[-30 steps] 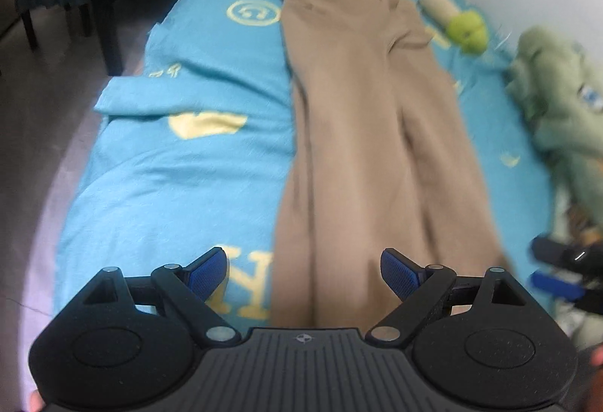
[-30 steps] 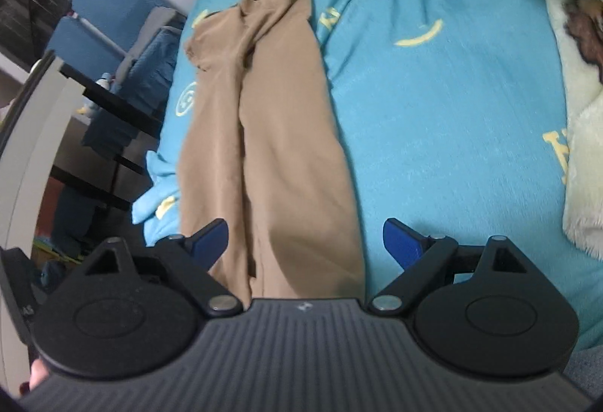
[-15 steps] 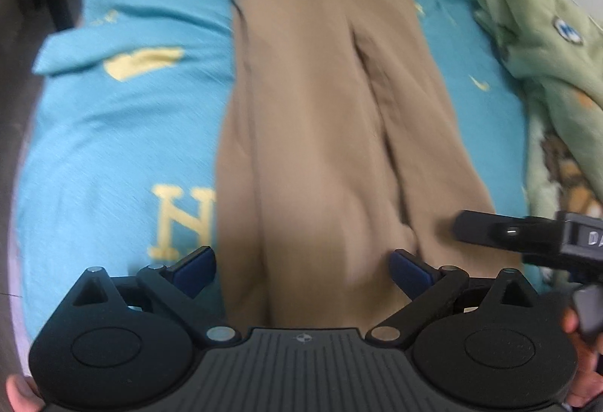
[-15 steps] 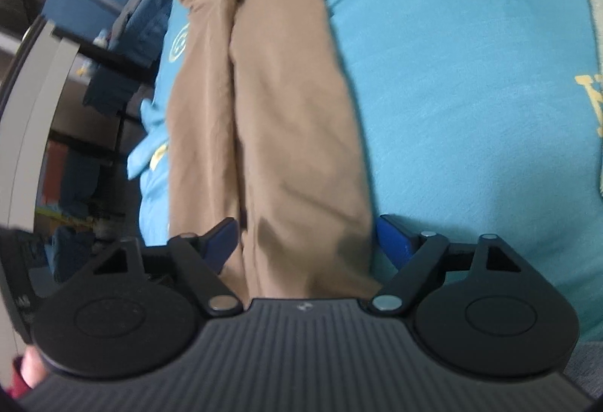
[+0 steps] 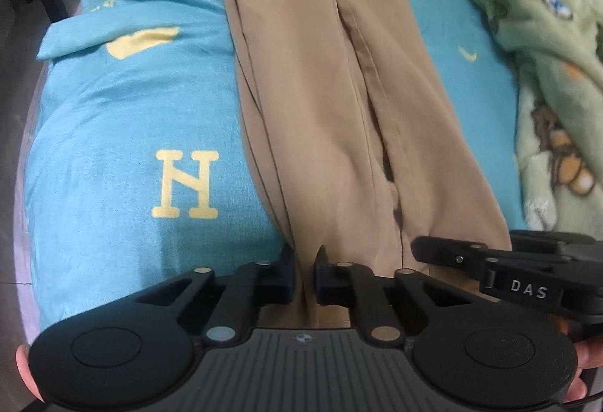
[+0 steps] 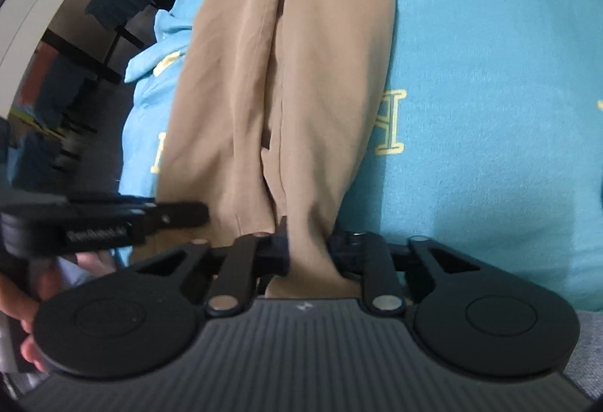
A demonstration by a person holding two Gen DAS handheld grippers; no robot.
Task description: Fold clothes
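Tan trousers [image 5: 320, 72] flat lengthwise on bed – hem pinched by L gripper [image 5: 302, 274] & R gripper [image 6: 307, 250].

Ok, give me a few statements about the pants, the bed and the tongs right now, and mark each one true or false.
1. The left tongs are closed on the near end of the tan pants. True.
2. The right tongs hang open above the sheet. False: they pinch the pants too.
3. The pants lie lengthwise on a blue bedsheet with yellow letters. True.
4. The pants are already folded in half. False: they lie stretched out at full length.
5. A green plush toy lies on top of the pants. False: it lies beside them.
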